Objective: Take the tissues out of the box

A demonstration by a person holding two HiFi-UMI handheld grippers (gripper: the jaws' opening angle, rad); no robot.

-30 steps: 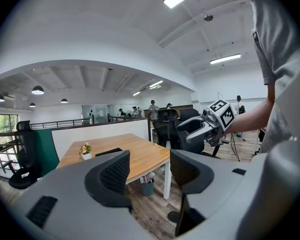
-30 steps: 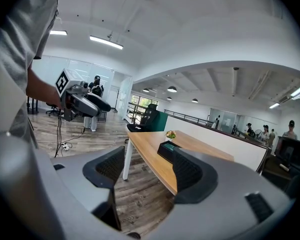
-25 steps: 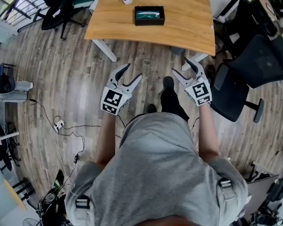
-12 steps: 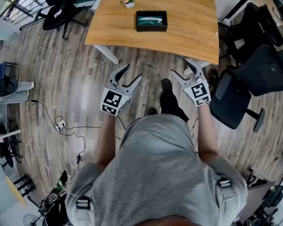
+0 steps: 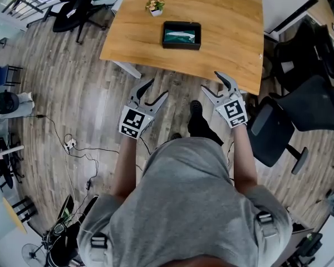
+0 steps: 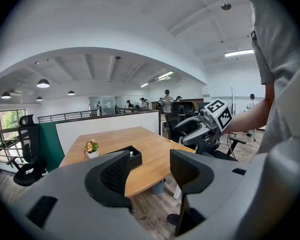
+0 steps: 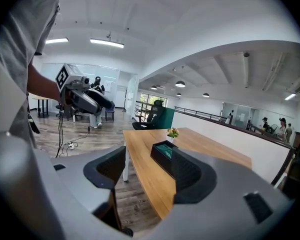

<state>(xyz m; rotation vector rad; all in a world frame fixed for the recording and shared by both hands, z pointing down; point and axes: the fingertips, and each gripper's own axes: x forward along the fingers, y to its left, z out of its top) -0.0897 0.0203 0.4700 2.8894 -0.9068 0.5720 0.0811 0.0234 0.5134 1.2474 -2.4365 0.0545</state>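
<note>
The tissues lie in a black box midway along the desk, back from its near edge, with a small plant beyond it. The left gripper and the right gripper hang off that edge, well apart from the box, jaws spread and empty.

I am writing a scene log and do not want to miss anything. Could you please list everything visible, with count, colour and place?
table: one, light wood, ahead of the person
box: one, black, open-topped, on the table
tissues: count unclear, teal and white, inside the box
potted plant: one, white pot, on the table beyond the box
office chairs: several, black, left and right of the table
cables: several, dark, on the floor at left
shirt: one, grey, on the person
left gripper: one, grey, jaws apart, empty, short of the table
right gripper: one, grey, jaws apart, empty, at the table's near edge
</note>
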